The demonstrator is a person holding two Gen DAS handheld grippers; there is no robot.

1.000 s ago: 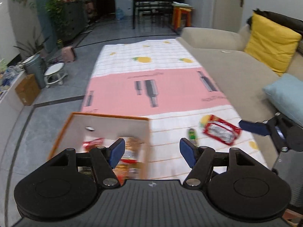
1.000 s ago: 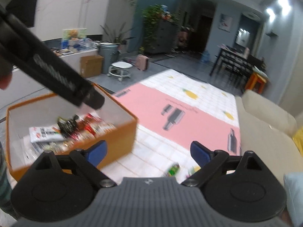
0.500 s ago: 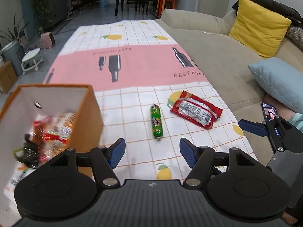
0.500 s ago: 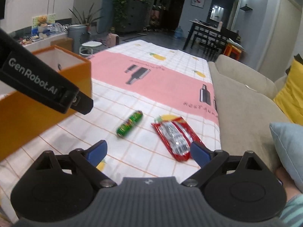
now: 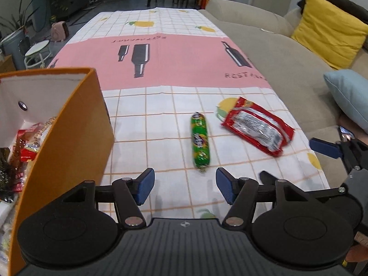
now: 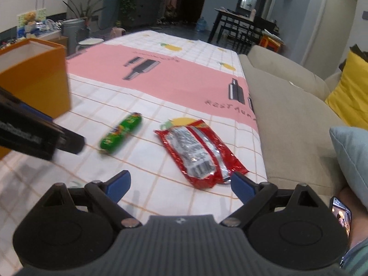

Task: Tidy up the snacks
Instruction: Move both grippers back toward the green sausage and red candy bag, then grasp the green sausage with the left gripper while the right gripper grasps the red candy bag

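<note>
A green sausage-shaped snack and a red snack packet lie on the checked cloth. My left gripper is open and empty, just short of the green snack's near end. My right gripper is open and empty, with the red packet's near end between its fingers. The green snack lies to its left. An orange box holding several snacks stands at the left; it also shows in the right wrist view.
A beige sofa with a yellow cushion and a blue cushion runs along the cloth's right edge. A phone lies at the lower right. Stool, bin and plants stand far left.
Both grippers have swung right from over the orange box and come down toward the two snacks on the cloth. Both stay open. The snacks have not moved.
</note>
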